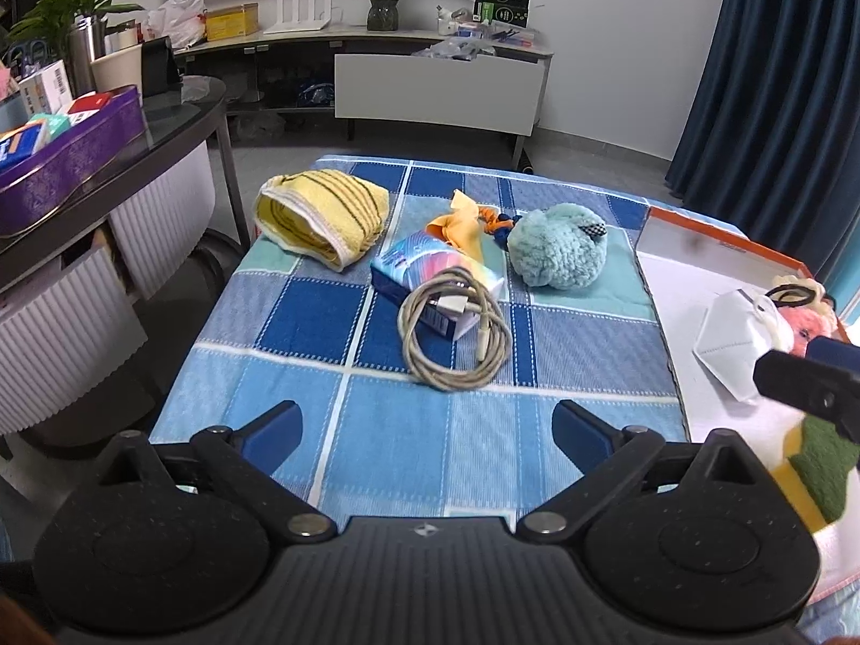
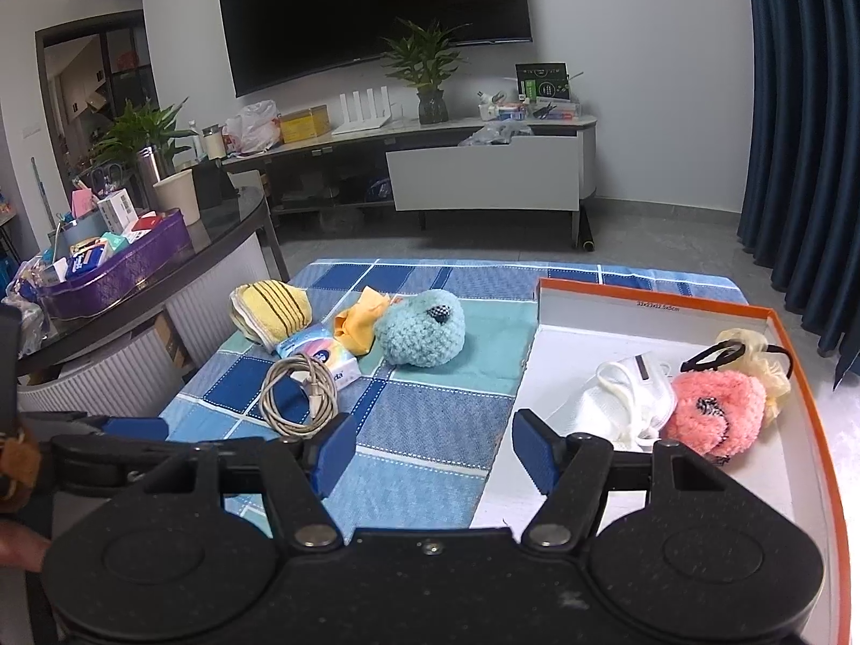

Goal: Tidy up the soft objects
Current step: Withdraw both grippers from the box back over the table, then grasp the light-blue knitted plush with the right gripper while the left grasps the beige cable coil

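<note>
On the blue checked cloth (image 1: 376,430) lie a rolled yellow striped towel (image 1: 322,220), an orange cloth (image 1: 457,226) and a teal fluffy ball (image 1: 559,252) (image 2: 422,336). A tissue pack (image 1: 430,269) has a coiled grey cable (image 1: 457,333) resting on it. The orange-rimmed white box (image 2: 645,301) on the right holds a white face mask (image 2: 629,398), a pink fluffy ball (image 2: 715,408), a pale yellow scrunchie (image 2: 752,349) and a black hair tie (image 2: 715,355). My left gripper (image 1: 430,430) is open over the cloth's near part, short of the cable. My right gripper (image 2: 435,449) is open over the box's left edge, holding nothing.
A dark side table (image 1: 177,123) with a purple tray (image 1: 70,166) of small boxes stands left of the cloth. Behind are a TV cabinet (image 2: 484,177), plants and blue curtains (image 2: 795,134). A green and yellow soft piece (image 1: 822,473) shows at the left wrist view's right edge.
</note>
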A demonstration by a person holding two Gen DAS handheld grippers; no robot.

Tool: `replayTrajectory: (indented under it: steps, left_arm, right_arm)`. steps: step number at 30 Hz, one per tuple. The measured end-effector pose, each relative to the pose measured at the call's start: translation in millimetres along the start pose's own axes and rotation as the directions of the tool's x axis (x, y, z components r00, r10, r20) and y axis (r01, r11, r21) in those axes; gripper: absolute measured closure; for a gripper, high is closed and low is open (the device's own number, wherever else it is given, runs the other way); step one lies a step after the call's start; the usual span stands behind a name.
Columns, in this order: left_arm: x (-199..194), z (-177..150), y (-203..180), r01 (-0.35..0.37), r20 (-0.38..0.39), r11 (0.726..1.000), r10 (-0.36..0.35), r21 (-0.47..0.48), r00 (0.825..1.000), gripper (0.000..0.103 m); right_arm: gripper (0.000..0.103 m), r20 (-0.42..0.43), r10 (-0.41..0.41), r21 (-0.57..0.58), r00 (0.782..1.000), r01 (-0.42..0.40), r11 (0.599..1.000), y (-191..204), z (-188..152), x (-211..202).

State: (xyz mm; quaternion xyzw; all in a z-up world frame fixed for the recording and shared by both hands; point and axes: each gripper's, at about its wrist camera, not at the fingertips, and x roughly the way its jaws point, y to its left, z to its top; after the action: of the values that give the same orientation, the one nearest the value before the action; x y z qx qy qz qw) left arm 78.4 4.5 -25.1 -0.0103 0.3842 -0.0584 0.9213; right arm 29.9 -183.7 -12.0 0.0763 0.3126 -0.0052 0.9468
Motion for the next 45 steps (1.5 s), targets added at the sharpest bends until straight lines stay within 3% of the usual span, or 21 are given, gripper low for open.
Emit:
replayTrajectory:
  steps: [18, 21, 24, 34, 36, 37, 42, 43, 45]
  left_arm:
    - [70.3, 21.3, -7.4, -0.06, -0.032, 0.998, 0.059, -0.019, 0.998, 0.0]
    - [72.4, 20.5, -7.3, -0.061, -0.023, 0.998, 0.061, 0.012, 0.998, 0.009]
    - [66.5, 19.6, -7.8, -0.042, -0.005, 0.998, 0.042, 0.046, 0.999, 0.031]
    - [37.1, 16.9, 16.2, 0.018, 0.021, 1.0, -0.019, 0.013, 1.0, 0.038]
    - [34.3, 18.6, 20.3, 0.034, 0.024, 0.999, -0.035, 0.001, 0.999, 0.055]
    - [34.1, 18.6, 22.4, 0.039, 0.02, 0.999, -0.039, -0.002, 0.999, 0.058]
    - [38.2, 15.0, 33.7, 0.056, 0.01, 0.998, -0.056, -0.025, 0.998, 0.058]
    - [37.7, 13.4, 35.7, 0.067, 0.009, 0.997, -0.066, -0.027, 0.998, 0.054]
    - [35.8, 9.5, 37.9, 0.077, 0.011, 0.997, -0.077, -0.02, 0.997, 0.036]
  right_arm:
    - [0.025, -0.028, 0.02, 0.003, 0.999, -0.02, 1.0, -7.9, 13.6, 36.8]
    - [0.025, -0.035, 0.021, 0.001, 0.999, -0.021, 1.0, -6.8, 16.3, 43.7]
    - [0.025, -0.045, 0.021, -0.006, 0.999, -0.022, 1.0, -5.8, 19.7, 51.4]
    - [0.021, -0.085, 0.03, 0.014, 0.996, -0.029, 0.999, 0.3, 43.0, 96.9]
    - [0.02, -0.096, 0.026, 0.006, 0.995, -0.026, 1.0, 2.6, 49.7, 110.9]
    - [0.019, -0.102, 0.014, -0.009, 0.995, -0.015, 1.0, 5.8, 52.7, 118.0]
    - [0.013, -0.147, -0.013, -0.03, 0.989, 0.009, 1.0, 13.3, 66.5, 156.4]
    - [0.013, -0.149, -0.024, -0.035, 0.989, 0.02, 0.999, 14.3, 69.1, 162.7]
    - [0.012, -0.157, -0.029, -0.033, 0.987, 0.024, 0.999, 13.9, 73.6, 174.0]
